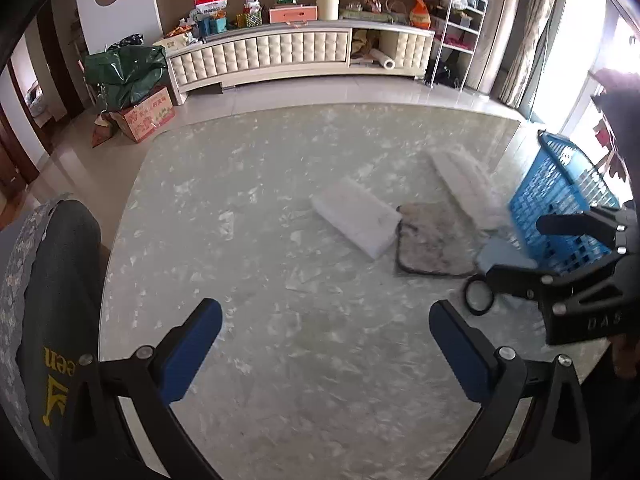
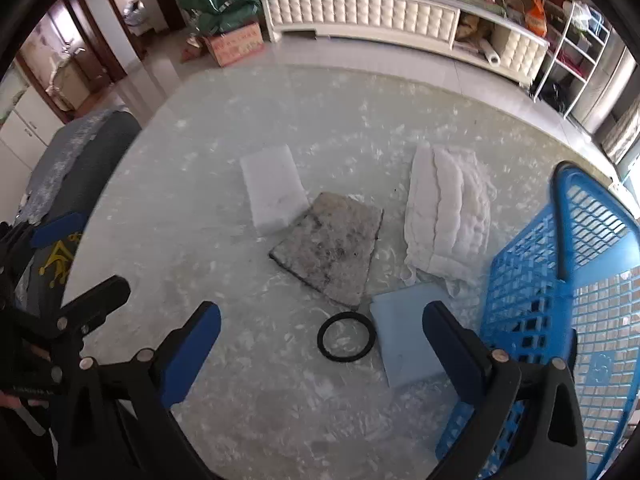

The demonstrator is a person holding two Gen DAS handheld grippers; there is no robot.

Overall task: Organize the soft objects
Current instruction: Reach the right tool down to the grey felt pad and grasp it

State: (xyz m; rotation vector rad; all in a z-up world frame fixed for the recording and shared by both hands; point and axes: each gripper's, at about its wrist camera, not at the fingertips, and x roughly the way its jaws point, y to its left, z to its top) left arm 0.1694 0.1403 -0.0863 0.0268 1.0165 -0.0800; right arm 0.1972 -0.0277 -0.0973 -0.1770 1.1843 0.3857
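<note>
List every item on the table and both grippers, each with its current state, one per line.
Left gripper: open, empty.
Right gripper: open, empty.
Blue basket: on the table, no items seen inside.
White foam block: flat on the table.
Grey mat: flat, stained.
White quilted cloth: folded, frayed.
Light blue sponge: flat, beside the basket.
Black ring: flat on the table.

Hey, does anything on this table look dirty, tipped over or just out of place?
Yes. The grey mat is blotched with dark stains, and it overlaps a corner of the white foam block. The blue basket seems tipped rather than standing level. The black ring looks unlike the soft items.
</note>
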